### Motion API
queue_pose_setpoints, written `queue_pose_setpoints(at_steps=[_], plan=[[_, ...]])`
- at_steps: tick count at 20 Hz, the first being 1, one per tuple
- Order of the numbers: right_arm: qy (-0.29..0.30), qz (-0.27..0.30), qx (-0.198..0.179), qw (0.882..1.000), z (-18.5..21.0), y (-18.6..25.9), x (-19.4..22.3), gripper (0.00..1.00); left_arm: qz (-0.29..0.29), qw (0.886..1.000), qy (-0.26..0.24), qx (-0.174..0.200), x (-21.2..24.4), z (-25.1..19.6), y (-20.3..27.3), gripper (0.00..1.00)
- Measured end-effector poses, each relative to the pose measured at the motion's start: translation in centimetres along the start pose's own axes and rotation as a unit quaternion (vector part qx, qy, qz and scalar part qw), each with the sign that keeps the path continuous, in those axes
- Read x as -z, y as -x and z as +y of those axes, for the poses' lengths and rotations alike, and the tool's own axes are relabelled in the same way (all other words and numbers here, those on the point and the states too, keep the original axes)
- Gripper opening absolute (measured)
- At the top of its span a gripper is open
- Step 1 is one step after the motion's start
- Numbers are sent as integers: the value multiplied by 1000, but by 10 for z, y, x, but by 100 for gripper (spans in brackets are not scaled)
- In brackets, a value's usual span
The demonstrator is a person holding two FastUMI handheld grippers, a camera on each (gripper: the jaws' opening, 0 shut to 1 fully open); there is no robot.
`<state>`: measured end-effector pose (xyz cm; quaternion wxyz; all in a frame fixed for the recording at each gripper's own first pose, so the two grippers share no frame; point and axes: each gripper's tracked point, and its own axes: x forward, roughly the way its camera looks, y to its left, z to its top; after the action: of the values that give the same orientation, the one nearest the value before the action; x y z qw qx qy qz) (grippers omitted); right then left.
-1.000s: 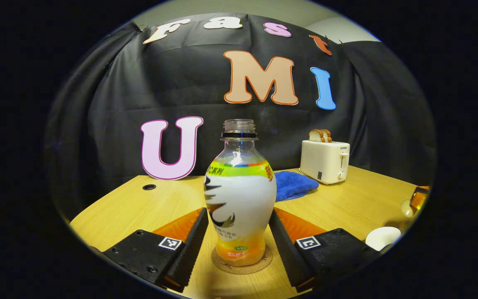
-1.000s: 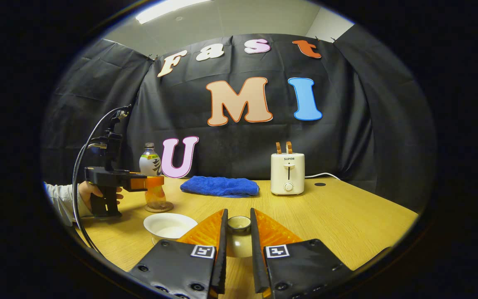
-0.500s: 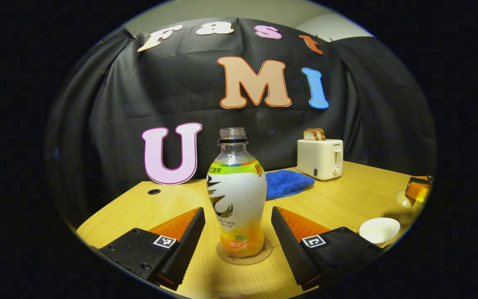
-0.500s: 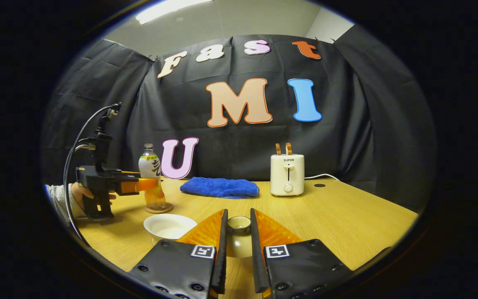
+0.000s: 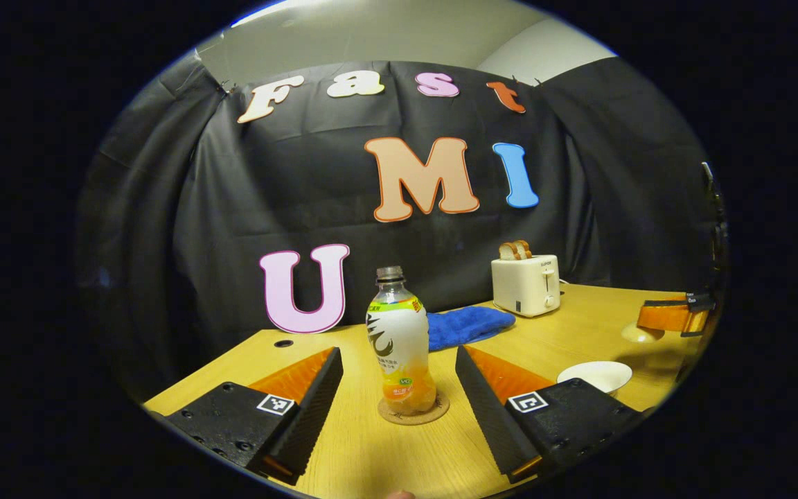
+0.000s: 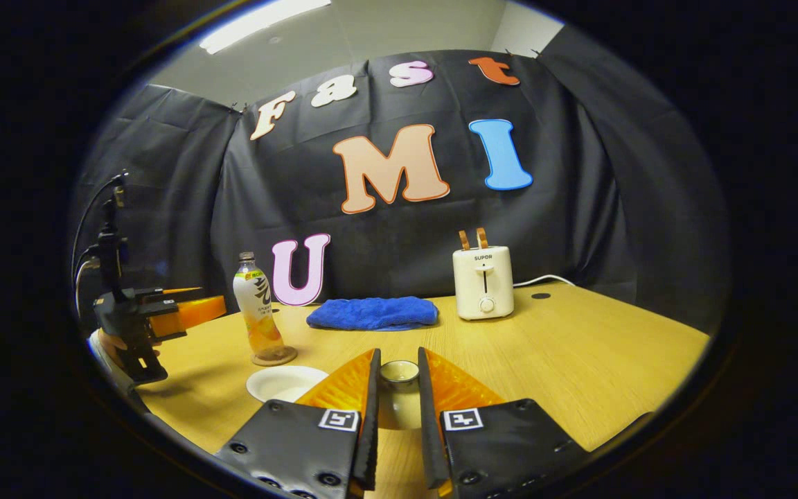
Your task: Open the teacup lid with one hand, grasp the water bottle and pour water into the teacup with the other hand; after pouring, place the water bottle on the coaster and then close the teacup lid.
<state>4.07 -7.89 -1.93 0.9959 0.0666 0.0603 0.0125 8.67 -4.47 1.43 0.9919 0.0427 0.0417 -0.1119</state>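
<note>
The capless water bottle stands upright on the round cork coaster. My left gripper is open and drawn back from it, with table showing between each finger and the bottle. The white teacup sits uncovered to the right. In the right gripper view, my right gripper is shut on the knob of the cream teacup lid, held above the table. The teacup lies just left of it. Farther left stand the bottle on its coaster and the open left gripper, held by a hand.
A white toaster with bread slices stands at the back of the wooden table. A folded blue cloth lies between it and the bottle. In the left gripper view the toaster and cloth are behind the bottle.
My left gripper has pulled back from the bottle, which stays on the coaster and now looks smaller. The right gripper keeps its hold on the lid, nearly still.
</note>
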Motion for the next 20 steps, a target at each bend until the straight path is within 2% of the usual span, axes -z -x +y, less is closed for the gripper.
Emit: queue_pose_setpoints(at_steps=[3,5,11,16,17,20], plan=[[0,-8,-15,1000,14,-5,-11,32,-17,1000,4,-7,-8,2,11,95],[-4,-5,-29,1000,29,-8,-12,29,-16,1000,9,-4,-6,0,14,95],[-5,26,-59,998,66,-19,6,32,-13,1000,26,-3,5,6,21,95],[-16,48,-71,996,84,-28,20,33,-11,999,29,-7,8,13,26,95],[-17,51,-71,996,87,-29,23,30,-12,999,30,-7,9,13,26,95],[-20,58,-75,995,93,-32,29,30,-14,999,31,-2,8,12,27,95]])
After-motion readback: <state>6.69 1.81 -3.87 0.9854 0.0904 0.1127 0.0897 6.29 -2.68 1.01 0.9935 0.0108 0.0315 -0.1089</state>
